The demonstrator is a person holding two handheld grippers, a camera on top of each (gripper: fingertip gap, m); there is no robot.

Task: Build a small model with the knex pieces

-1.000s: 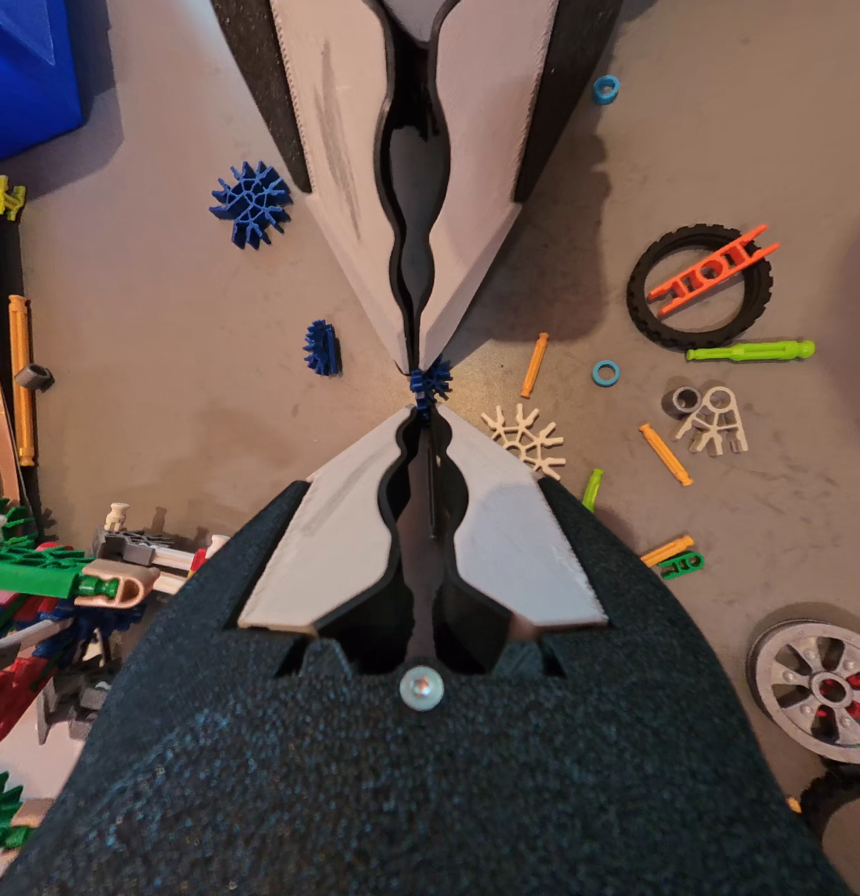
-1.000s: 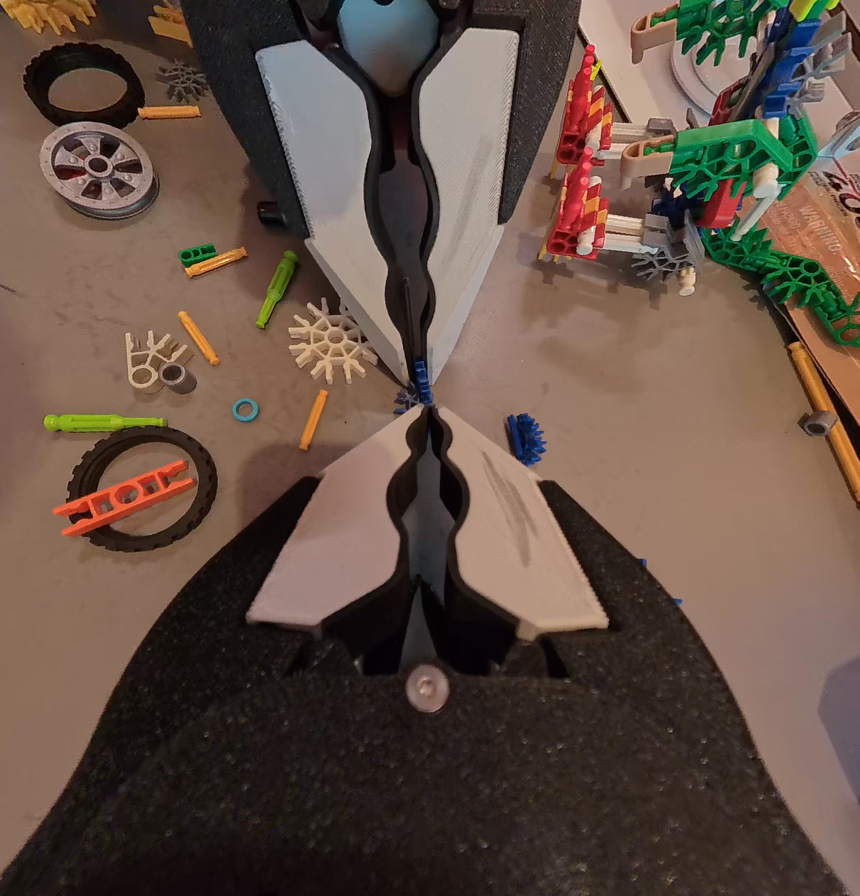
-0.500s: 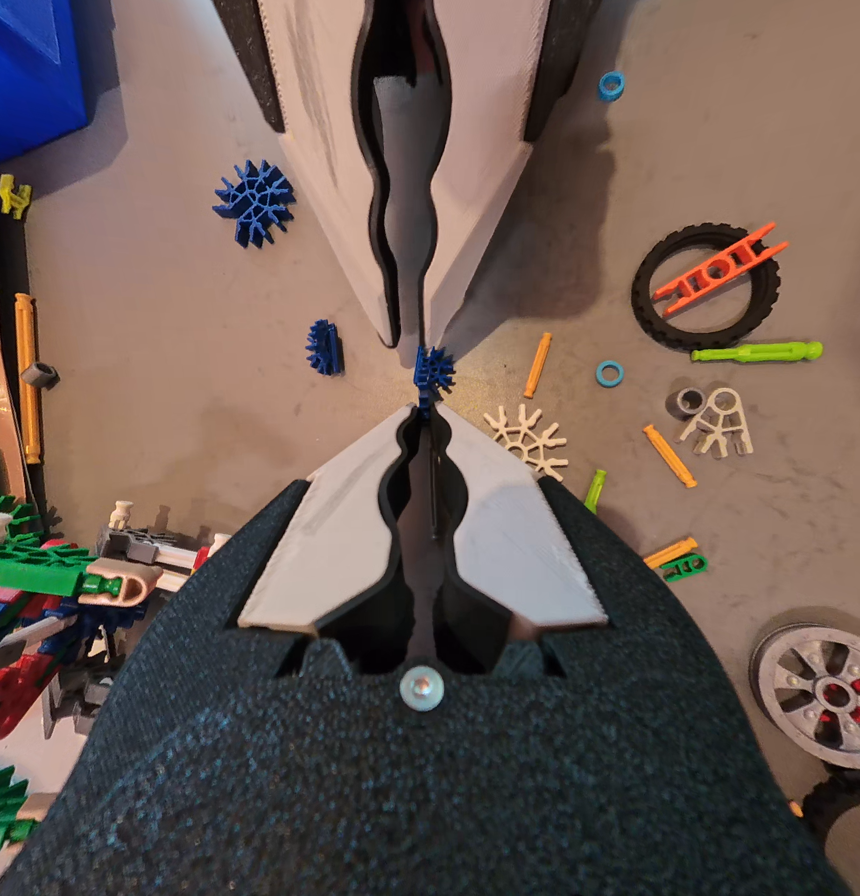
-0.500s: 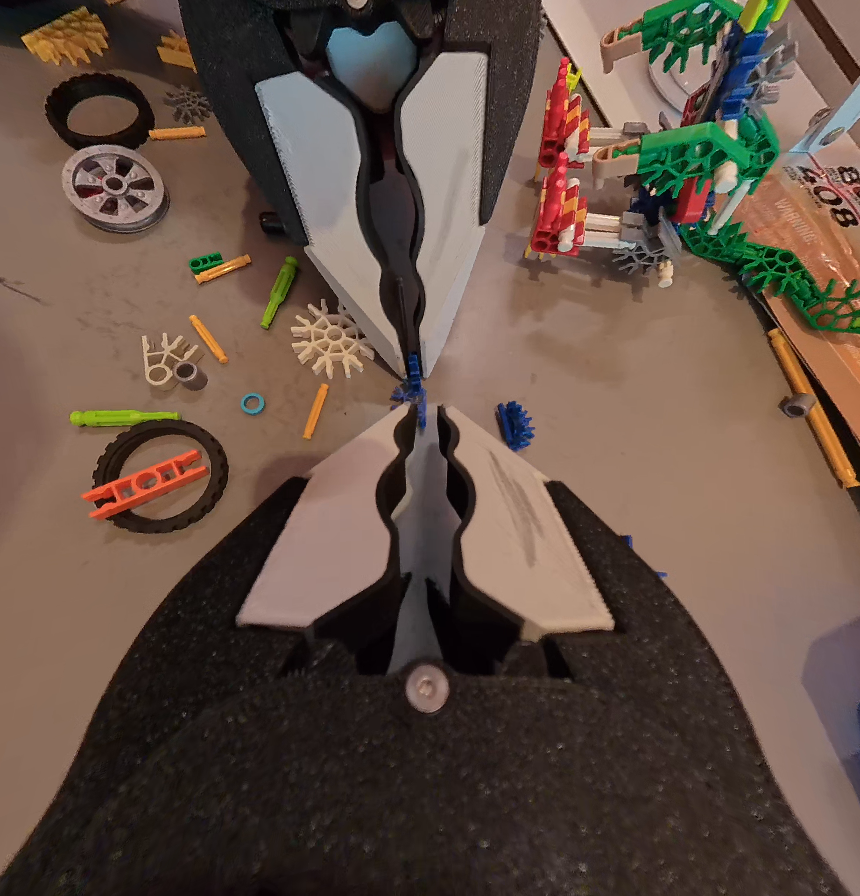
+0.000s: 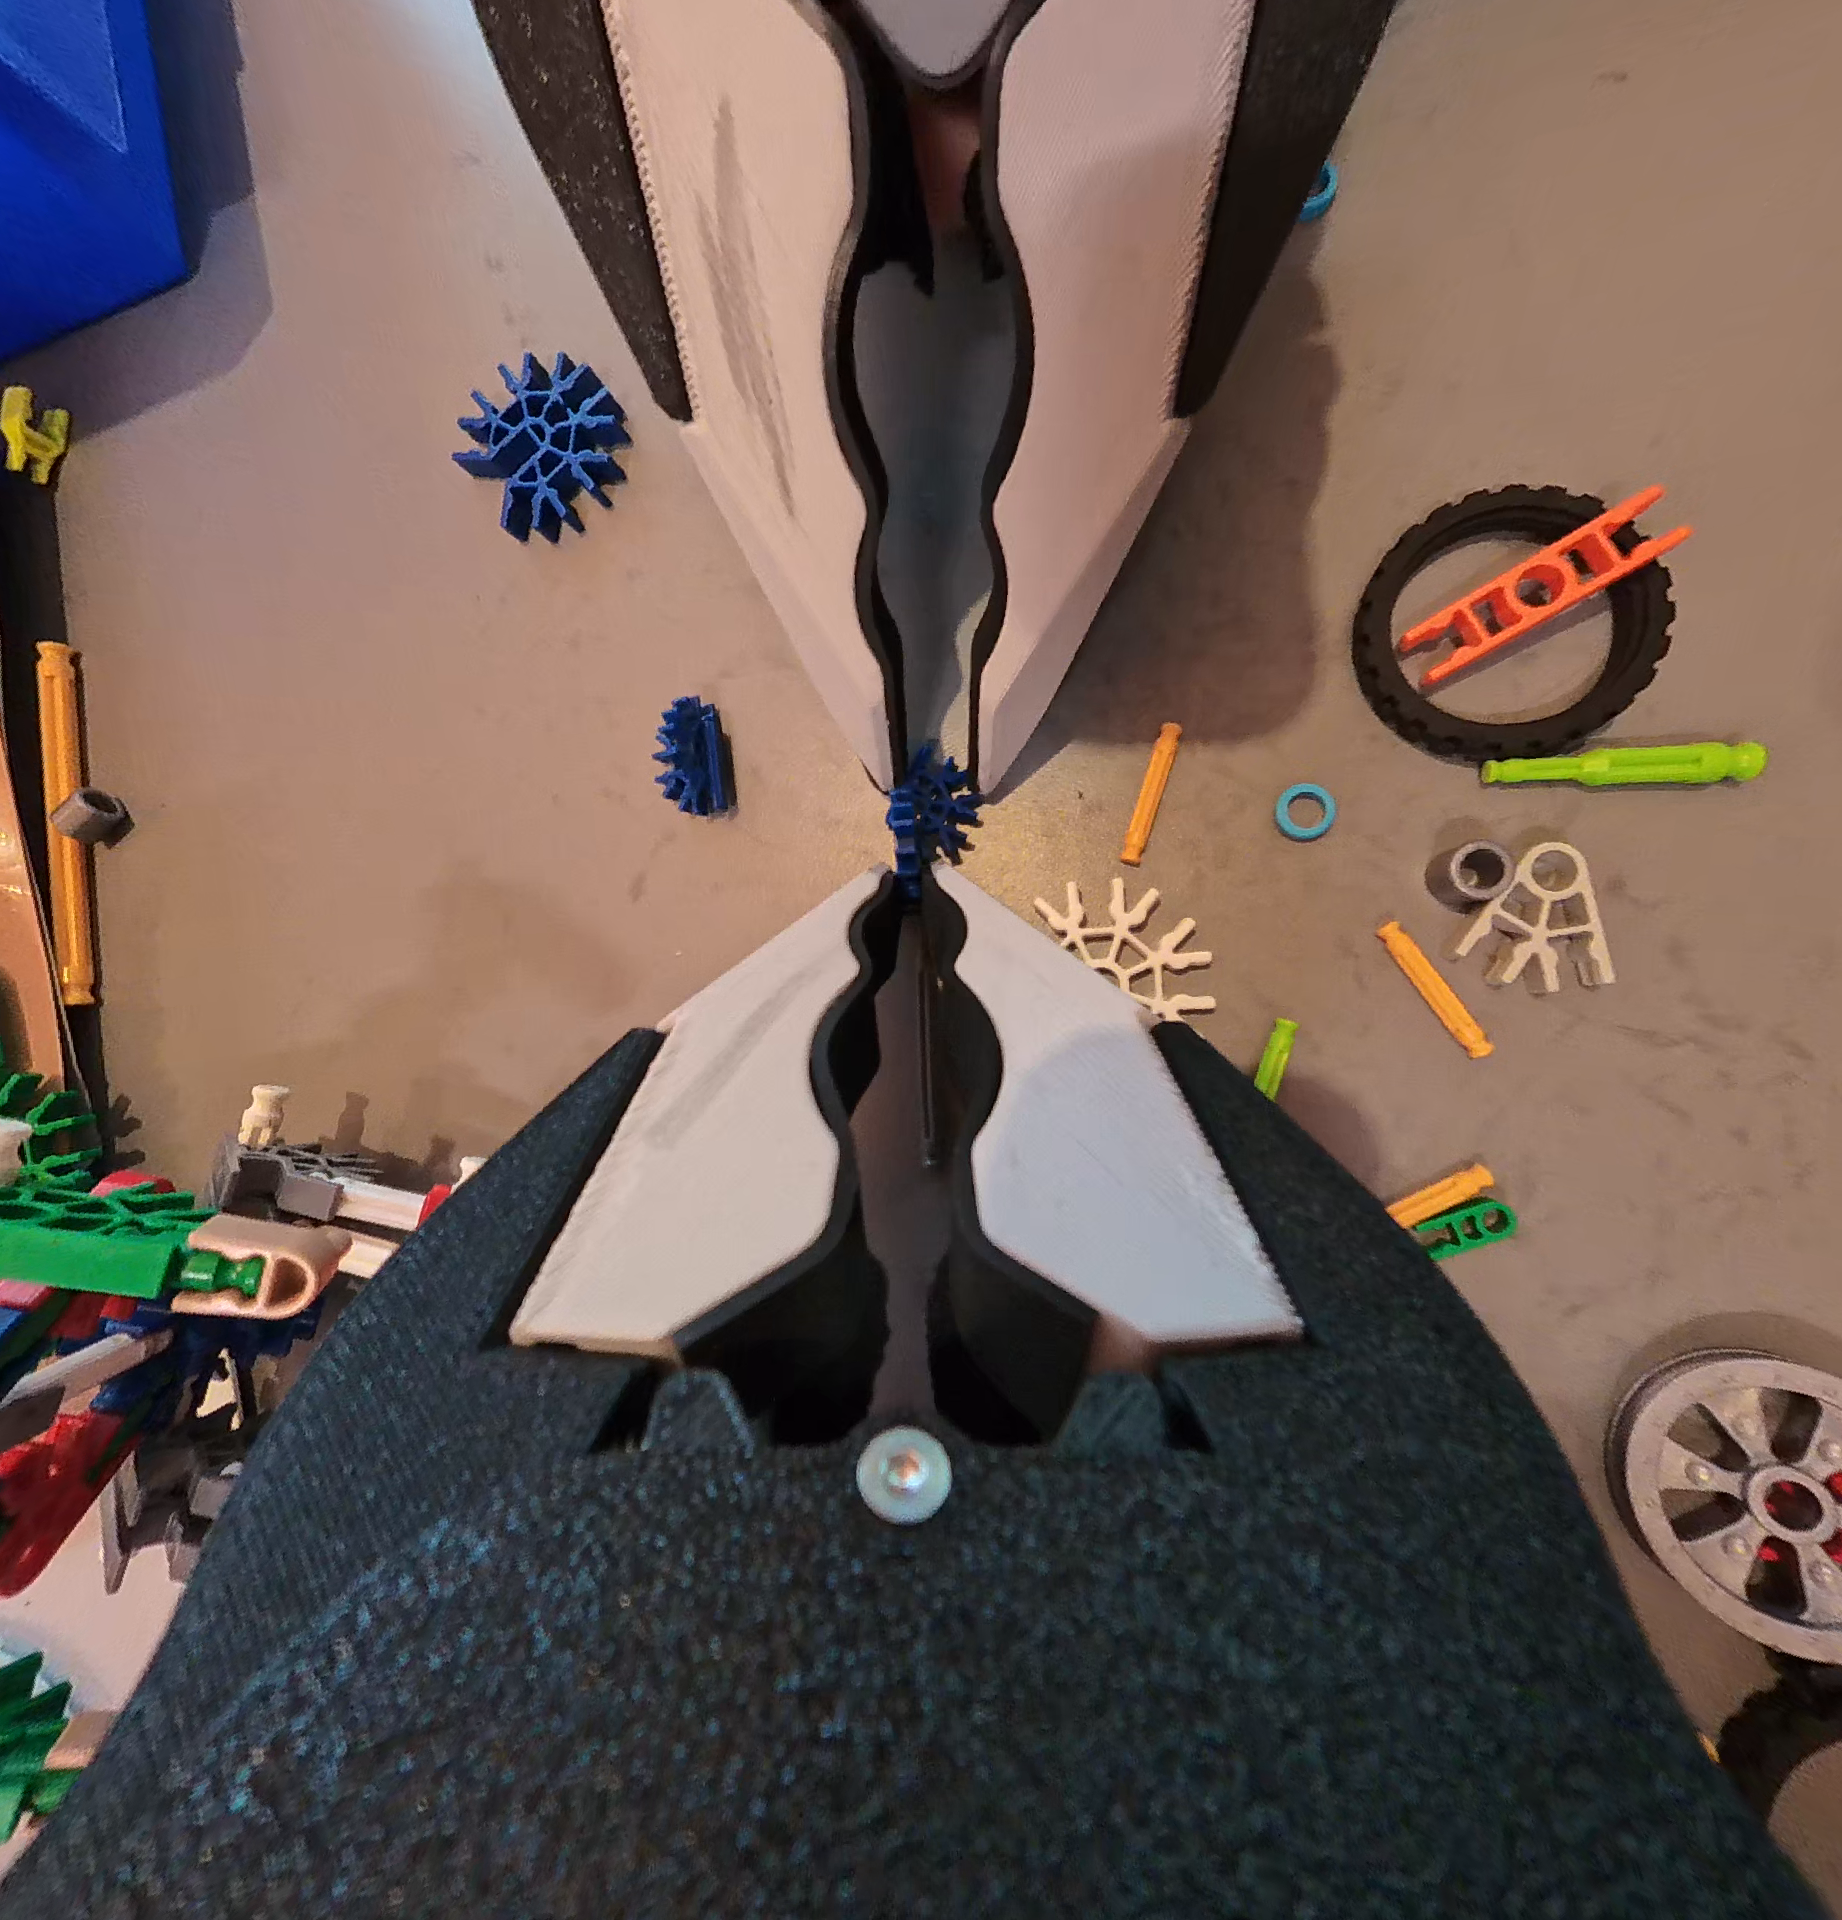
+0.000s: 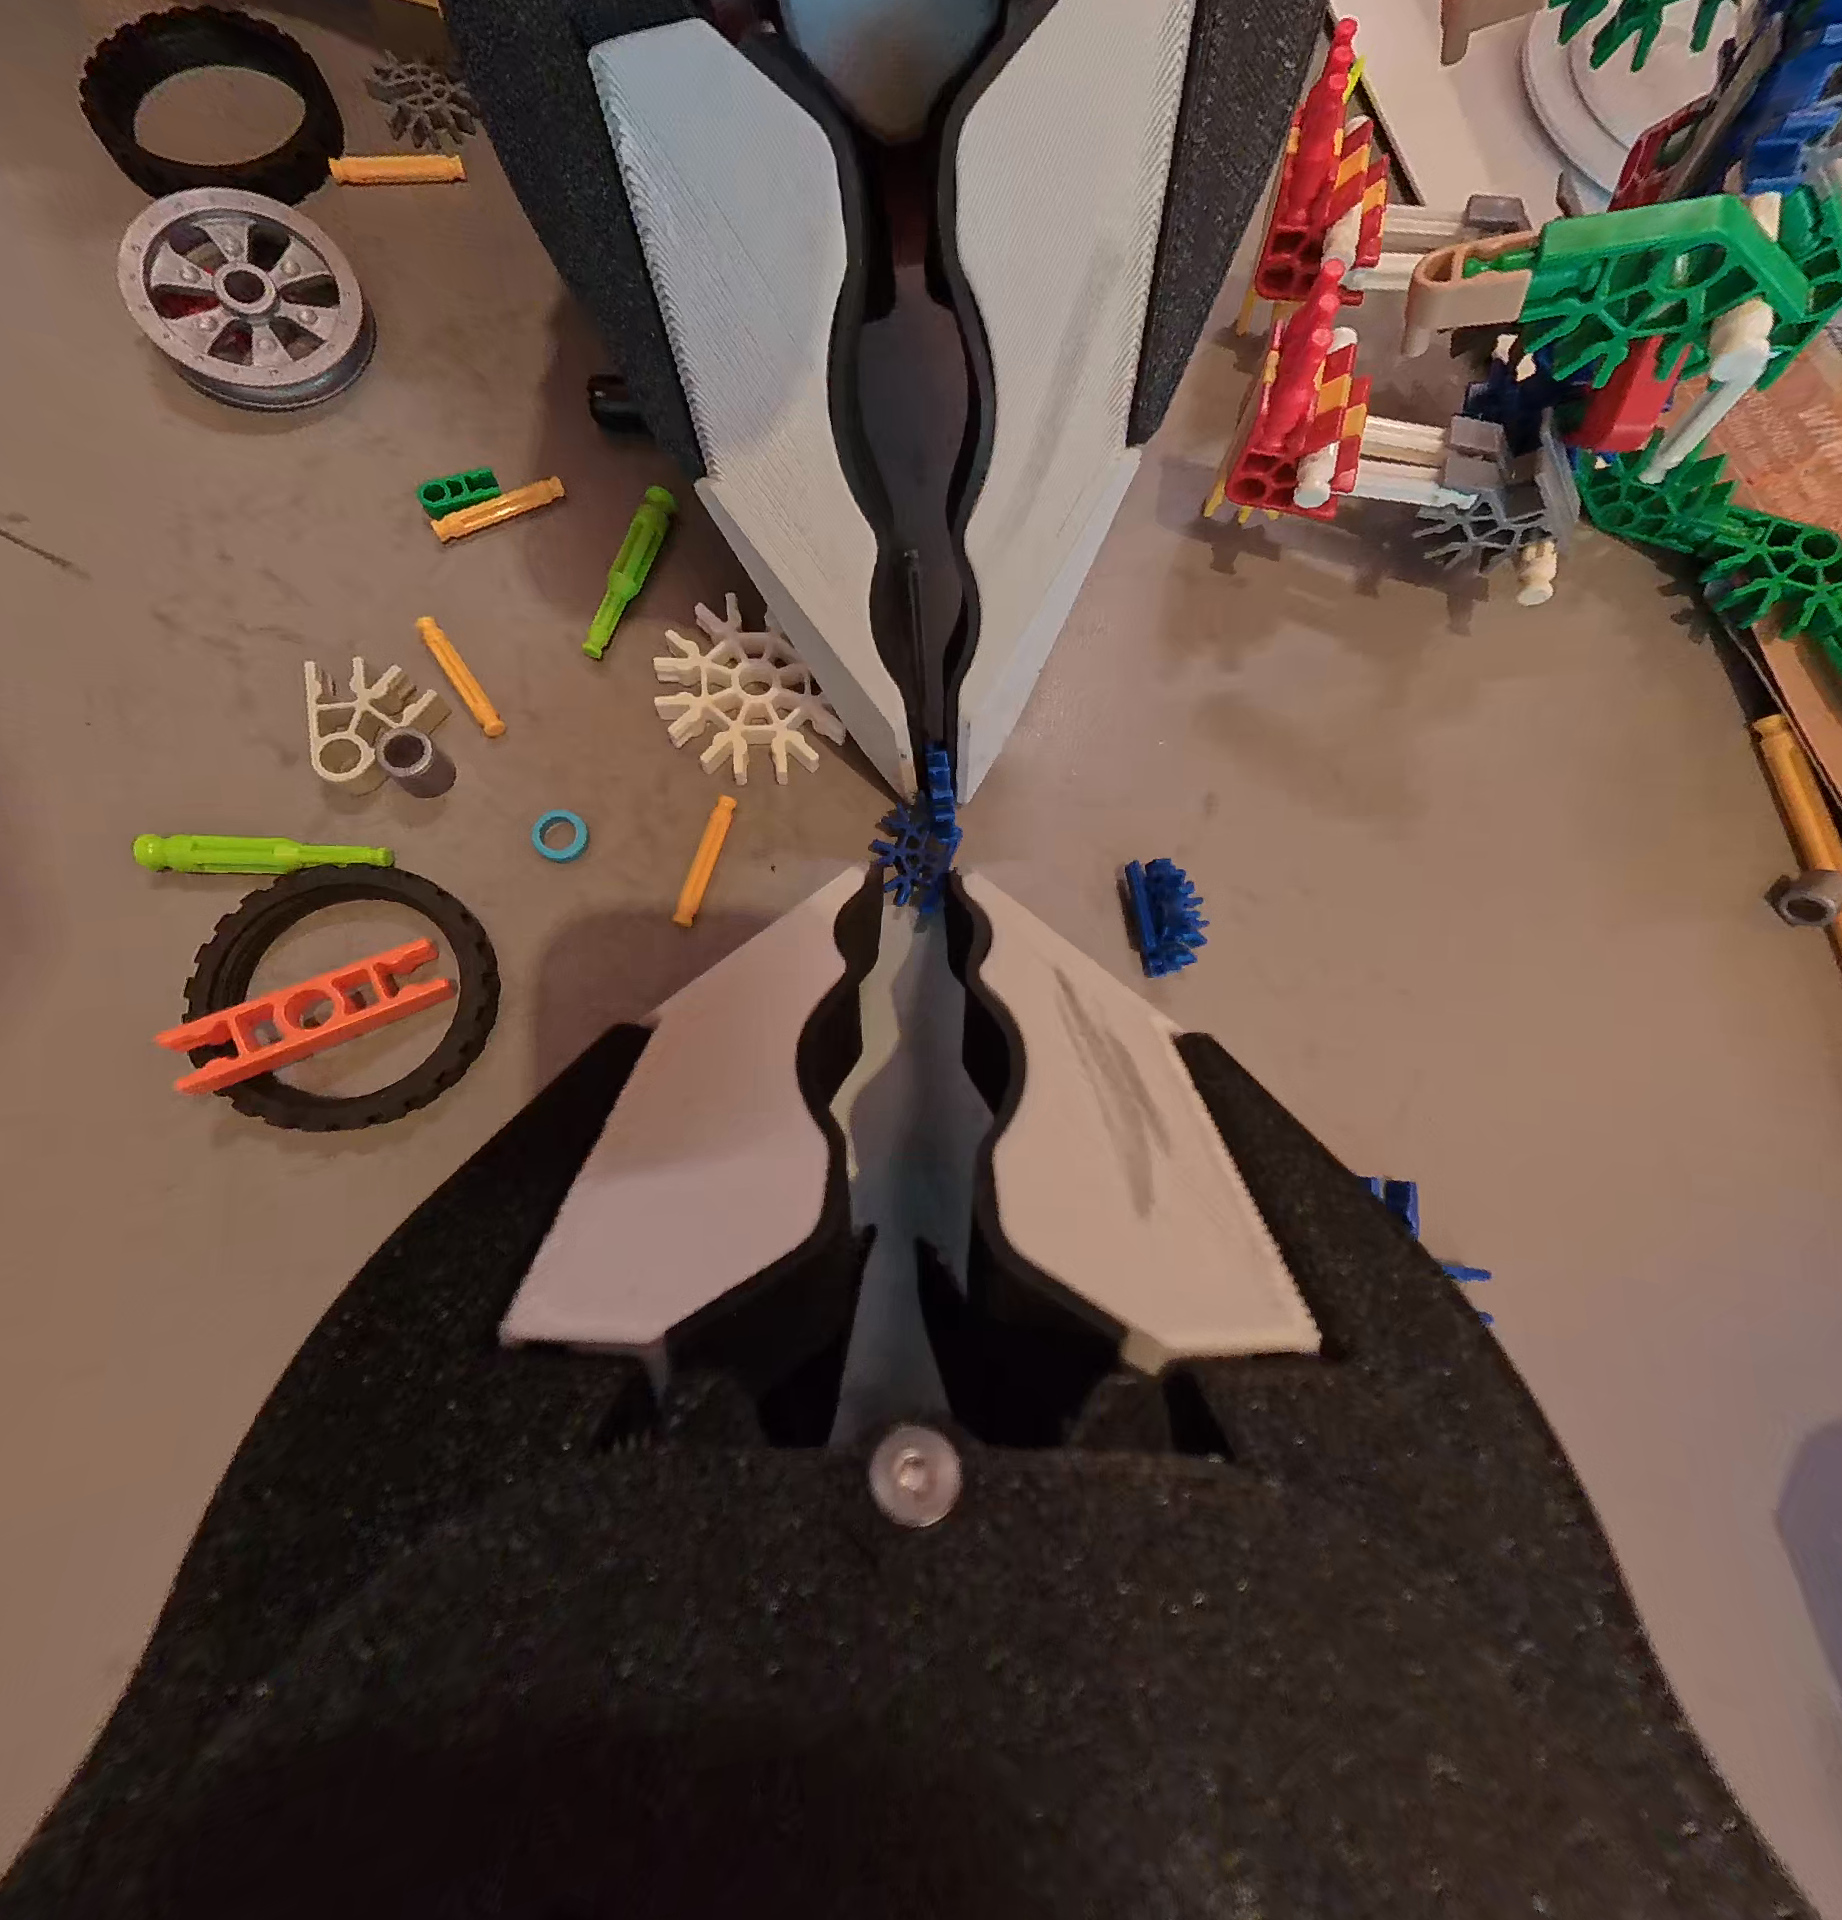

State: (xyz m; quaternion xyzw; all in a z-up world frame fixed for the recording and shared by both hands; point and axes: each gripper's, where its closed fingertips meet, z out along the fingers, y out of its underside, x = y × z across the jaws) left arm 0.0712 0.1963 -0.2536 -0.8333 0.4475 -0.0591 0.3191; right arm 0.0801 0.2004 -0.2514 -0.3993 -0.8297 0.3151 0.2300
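A small blue toothed connector is held above the grey table, caught between the tips of two grippers that meet nose to nose. The left gripper has its jaws drawn narrow and clamped on the near edge of the connector; a thin dark rod lies along the slot between its fingers. The right gripper faces it from the opposite side, its jaws almost closed, with the connector's teeth sitting at its tips; whether it presses on the piece or only touches it cannot be told. Just beside the meeting point lie a second small blue connector, standing on edge, and a white snowflake connector, partly hidden under the left gripper's finger. A larger blue snowflake connector lies farther off. On the other side are scattered an orange rod, a teal ring, a lime green rod, and a black tyre with an orange connector resting across it. A silver wheel hub lies near the view's edge, and a built model of green, red and white pieces stands well apart.
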